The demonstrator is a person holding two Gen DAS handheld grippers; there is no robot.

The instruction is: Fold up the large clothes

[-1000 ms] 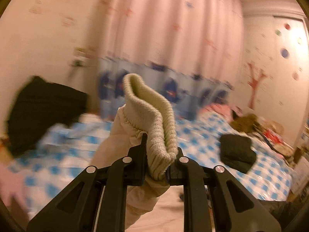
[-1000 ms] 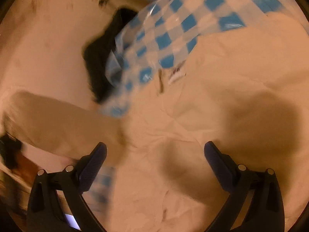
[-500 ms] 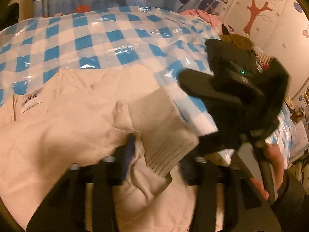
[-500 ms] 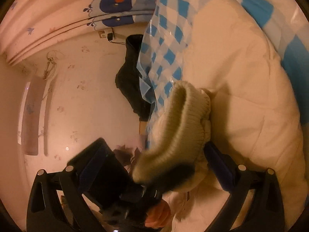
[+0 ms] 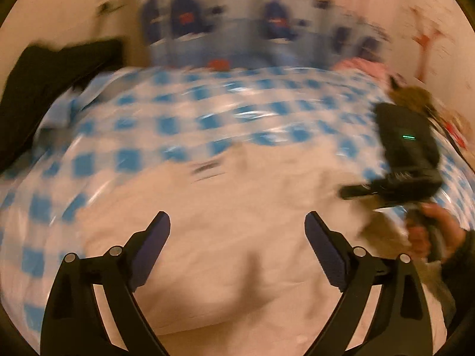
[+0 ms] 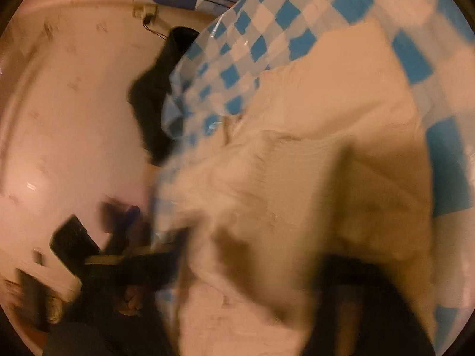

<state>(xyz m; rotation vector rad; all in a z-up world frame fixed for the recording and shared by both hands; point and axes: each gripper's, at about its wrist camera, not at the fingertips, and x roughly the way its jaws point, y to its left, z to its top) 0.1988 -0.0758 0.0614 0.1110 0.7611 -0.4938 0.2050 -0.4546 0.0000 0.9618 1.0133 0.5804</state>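
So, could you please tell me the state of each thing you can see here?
cream jacket: spread on the bed, unfolded.
ribbed cuff: lying on the jacket.
left gripper: jaws opening, nothing between them.
right gripper: jaws closing; grip blurred.
checkered plastic sheet: covering the bed.

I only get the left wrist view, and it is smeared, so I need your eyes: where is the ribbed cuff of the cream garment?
Observer: In the right wrist view the ribbed cuff lies on the cream garment, directly ahead of that camera.
Operator: What is past the bed's edge there?
Observer: The black garment droops down between the checked cover and the wall.
Operator: Anything on that wall?
Observer: A plug with a dangling cable, above the black garment.
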